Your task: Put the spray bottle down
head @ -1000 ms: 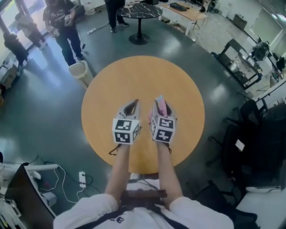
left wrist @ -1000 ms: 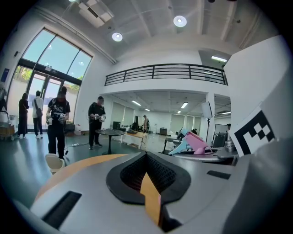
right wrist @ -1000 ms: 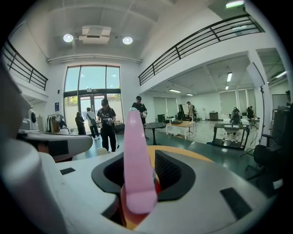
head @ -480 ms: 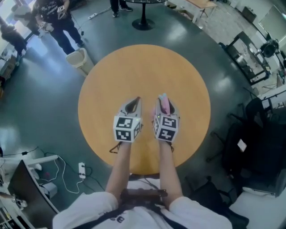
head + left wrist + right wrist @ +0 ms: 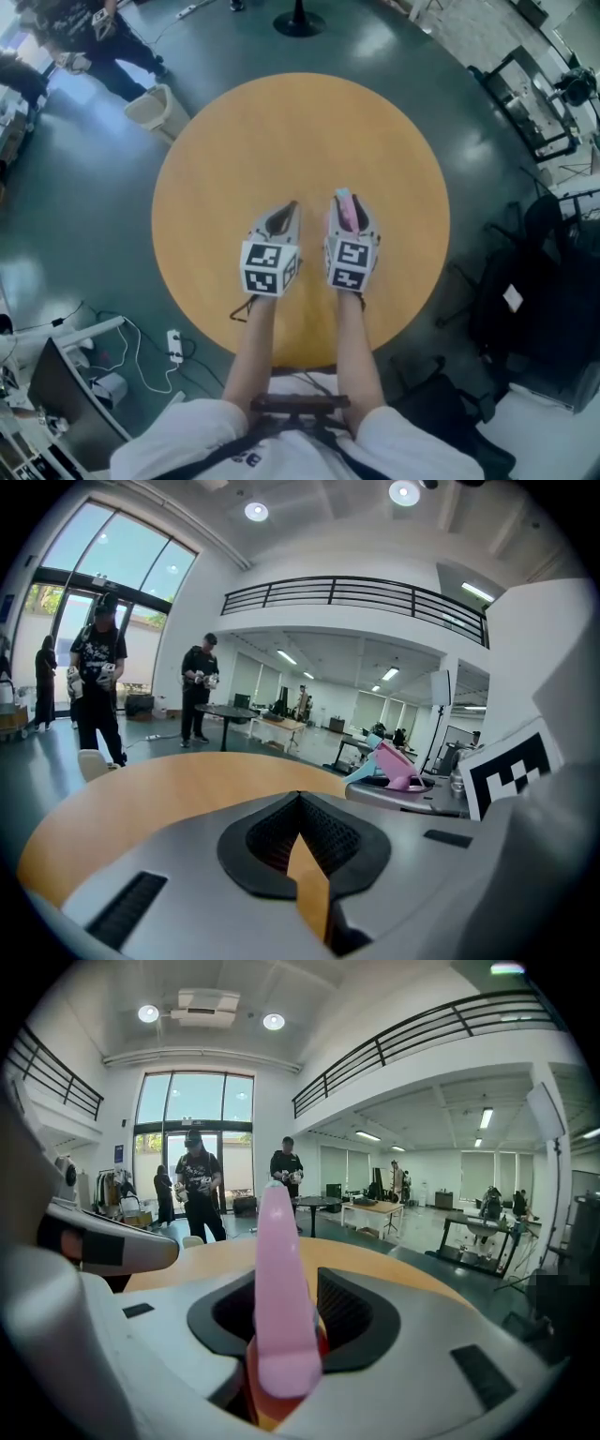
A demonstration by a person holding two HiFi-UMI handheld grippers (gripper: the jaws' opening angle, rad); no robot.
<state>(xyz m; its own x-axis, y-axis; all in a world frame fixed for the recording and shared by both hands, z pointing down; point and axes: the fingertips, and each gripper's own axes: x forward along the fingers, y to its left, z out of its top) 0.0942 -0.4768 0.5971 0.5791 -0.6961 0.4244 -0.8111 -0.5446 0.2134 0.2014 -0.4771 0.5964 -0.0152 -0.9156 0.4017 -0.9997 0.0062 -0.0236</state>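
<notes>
Spray bottle [image 5: 279, 1297]: one, pink head, pale blue tip, just right of centre in head view, over table | right gripper [image 5: 348, 208]: clamped on spray bottle | left gripper [image 5: 286, 214]: jaws together, empty | grippers: two | round wooden table [image 5: 281, 131]: one

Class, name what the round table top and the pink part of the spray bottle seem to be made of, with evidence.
Table top: likely wood or wood-look laminate; even tan colour, smooth, soft sheen.
Spray bottle, pink part: probably moulded plastic; uniform colour, smooth, rounded, faintly glossy.
</notes>
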